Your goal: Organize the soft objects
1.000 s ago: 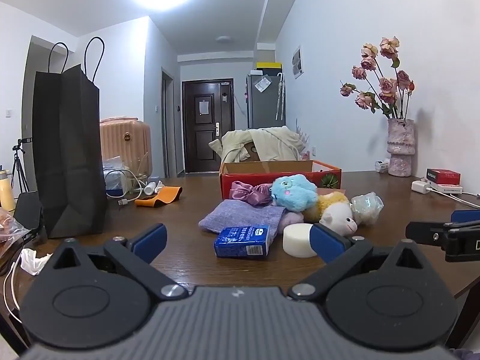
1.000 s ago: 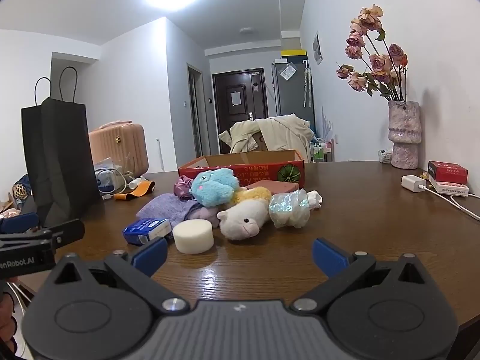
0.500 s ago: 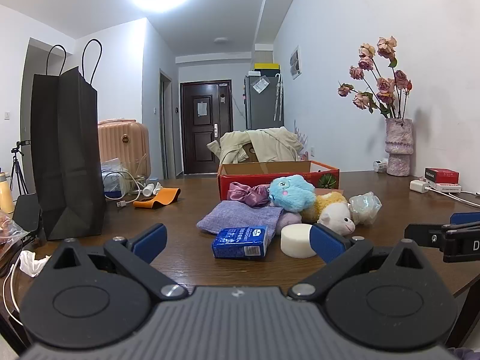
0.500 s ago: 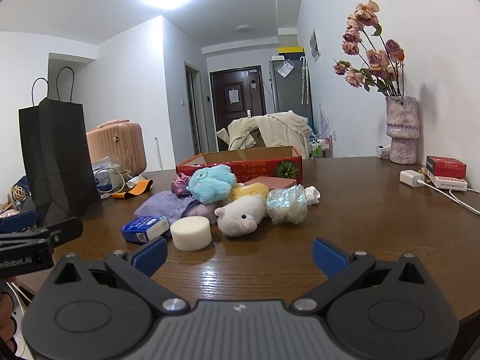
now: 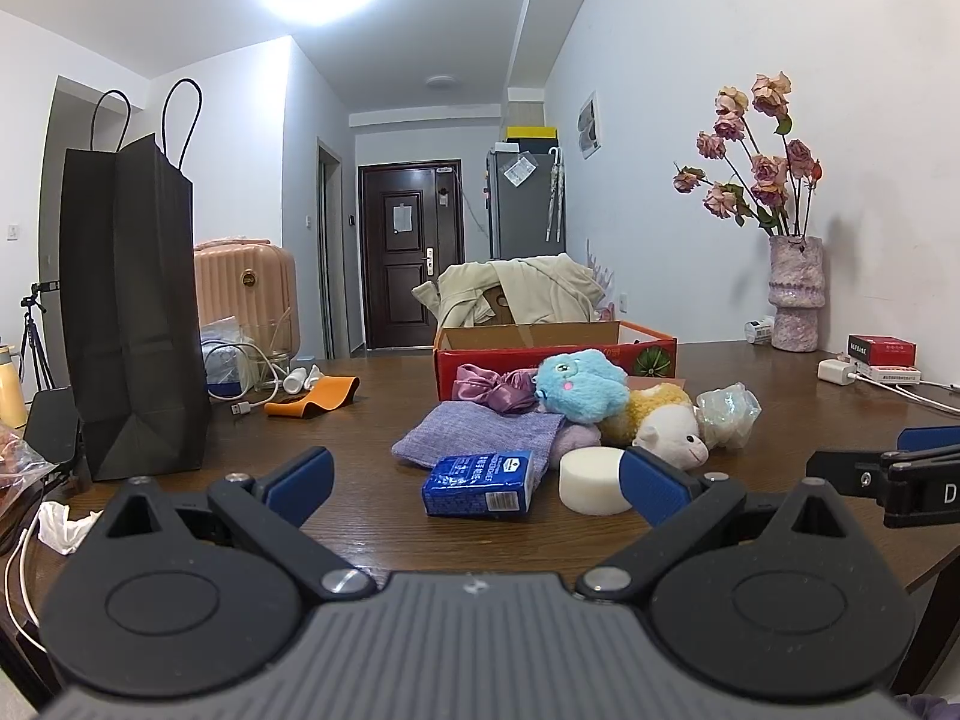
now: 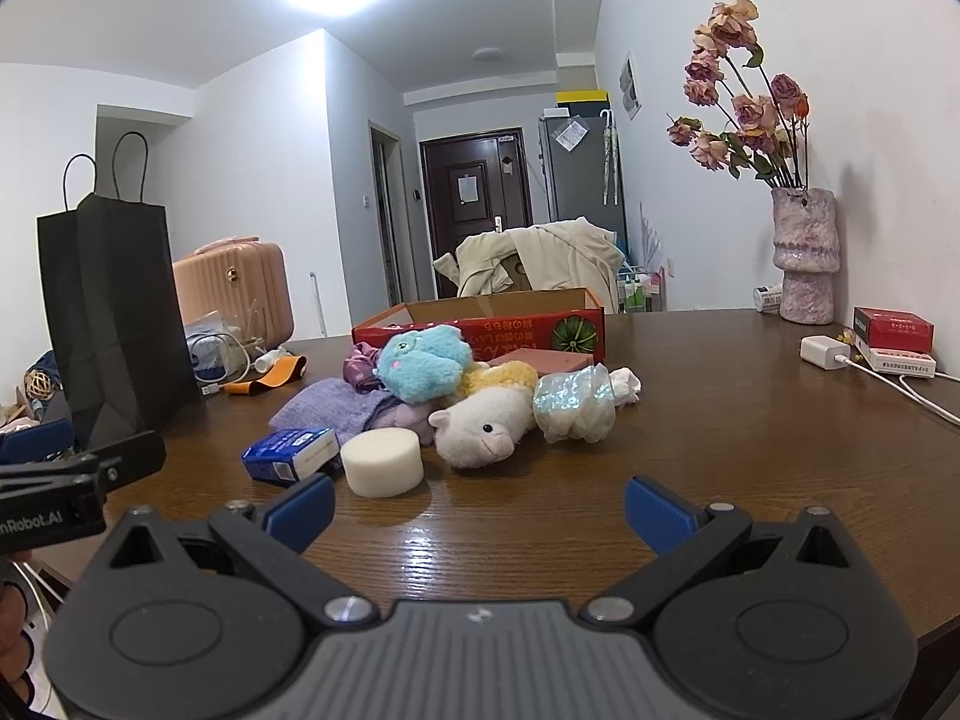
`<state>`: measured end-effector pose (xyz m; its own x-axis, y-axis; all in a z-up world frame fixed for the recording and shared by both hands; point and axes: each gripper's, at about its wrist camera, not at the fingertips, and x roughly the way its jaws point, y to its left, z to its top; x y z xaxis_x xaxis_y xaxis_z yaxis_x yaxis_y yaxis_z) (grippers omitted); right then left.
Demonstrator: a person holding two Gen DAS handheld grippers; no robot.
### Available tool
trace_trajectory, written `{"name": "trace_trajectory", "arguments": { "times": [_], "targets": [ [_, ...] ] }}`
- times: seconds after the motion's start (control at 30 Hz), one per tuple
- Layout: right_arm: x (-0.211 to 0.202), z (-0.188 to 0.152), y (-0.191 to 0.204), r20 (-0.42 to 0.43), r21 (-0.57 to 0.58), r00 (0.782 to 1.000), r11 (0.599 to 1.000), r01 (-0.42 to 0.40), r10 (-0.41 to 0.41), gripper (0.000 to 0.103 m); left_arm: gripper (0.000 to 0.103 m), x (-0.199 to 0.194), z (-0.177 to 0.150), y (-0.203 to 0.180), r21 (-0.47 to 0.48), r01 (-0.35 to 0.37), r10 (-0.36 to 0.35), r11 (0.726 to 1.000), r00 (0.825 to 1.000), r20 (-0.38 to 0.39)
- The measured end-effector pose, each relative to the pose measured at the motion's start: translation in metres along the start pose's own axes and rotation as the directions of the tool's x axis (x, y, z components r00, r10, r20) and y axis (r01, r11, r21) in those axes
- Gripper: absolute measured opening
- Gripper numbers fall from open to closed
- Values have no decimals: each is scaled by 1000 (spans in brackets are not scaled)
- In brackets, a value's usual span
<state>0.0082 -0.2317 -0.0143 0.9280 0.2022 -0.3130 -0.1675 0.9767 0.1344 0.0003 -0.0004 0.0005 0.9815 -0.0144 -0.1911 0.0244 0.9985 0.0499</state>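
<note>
Across the middle of both frames a heap of soft things lies on the dark wooden counter [image 6: 690, 420], in front of a red cardboard box [image 6: 516, 330]. At the heap's near edge sit a white foam cylinder [image 6: 382, 461] and, just left of it, a blue tissue pack [image 5: 479, 483]. Behind these lie a lavender cloth [image 5: 474, 433], a white-and-yellow plush sheep [image 6: 486, 417], a blue plush toy [image 6: 427, 363] resting on top, a purple satin scrunchie [image 5: 493, 387] and an iridescent wrapped bundle [image 6: 573, 402] at the right of the pile. At lower centre of each view, the left tongs [image 5: 474, 477] and the right tongs [image 6: 477, 507] stand wide apart, holding nothing, short of the heap. A black paper bag [image 5: 129, 306] stands upright at the left, a vase of dried roses [image 6: 804, 252] at the right.
</note>
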Motion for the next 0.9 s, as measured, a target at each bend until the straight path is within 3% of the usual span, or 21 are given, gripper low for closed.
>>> {"name": "trace_trajectory", "arguments": {
  "times": [0.9],
  "targets": [
    [-1,-1,-1,2,6,1000,1000,2,-2,103,103,-1,1,-2,1,-2,2,1000,1000,2]
  ]
}}
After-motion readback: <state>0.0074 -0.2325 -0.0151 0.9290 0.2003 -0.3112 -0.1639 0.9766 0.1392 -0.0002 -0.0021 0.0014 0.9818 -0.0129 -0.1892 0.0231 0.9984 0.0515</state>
